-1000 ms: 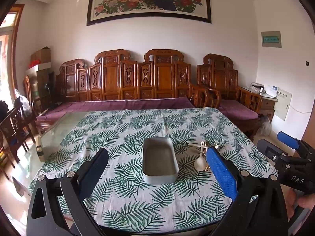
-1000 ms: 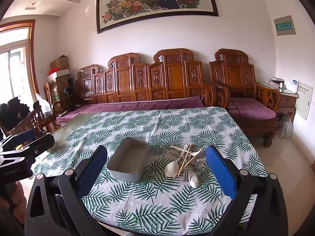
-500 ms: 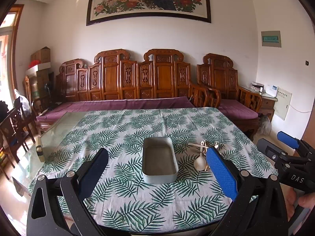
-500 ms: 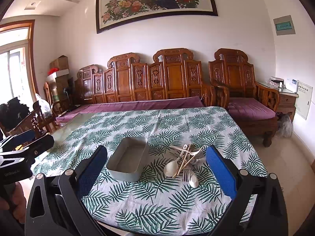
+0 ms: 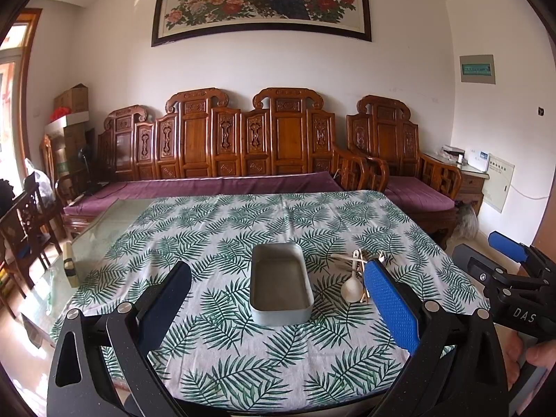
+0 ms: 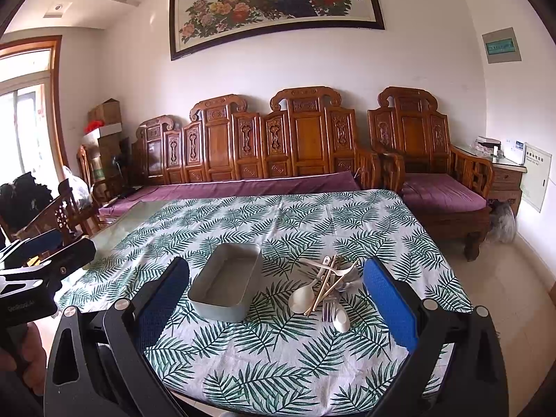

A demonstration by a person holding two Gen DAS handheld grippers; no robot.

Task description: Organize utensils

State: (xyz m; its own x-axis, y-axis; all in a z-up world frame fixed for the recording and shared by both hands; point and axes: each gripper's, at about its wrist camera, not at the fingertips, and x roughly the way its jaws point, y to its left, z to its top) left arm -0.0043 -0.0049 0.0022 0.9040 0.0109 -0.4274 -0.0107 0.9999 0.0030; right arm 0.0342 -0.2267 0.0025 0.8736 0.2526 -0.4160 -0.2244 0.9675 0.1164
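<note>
Grey metal tin (image 6: 226, 286) sits empty mid-counter (image 6: 278, 365), its open top up to receive the utensil pile (image 6: 325, 286) heaped just beside it on its right. Both the left tool (image 5: 278, 309) and right tool (image 6: 278, 309) hang released, back from the near edge, apparently poised to start.

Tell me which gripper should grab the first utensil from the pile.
Right. The utensil pile lies between the right gripper fingers' line of view, right of the grey tin. The left gripper faces the tin, with the pile off to its right side. Both are open and empty.
</note>
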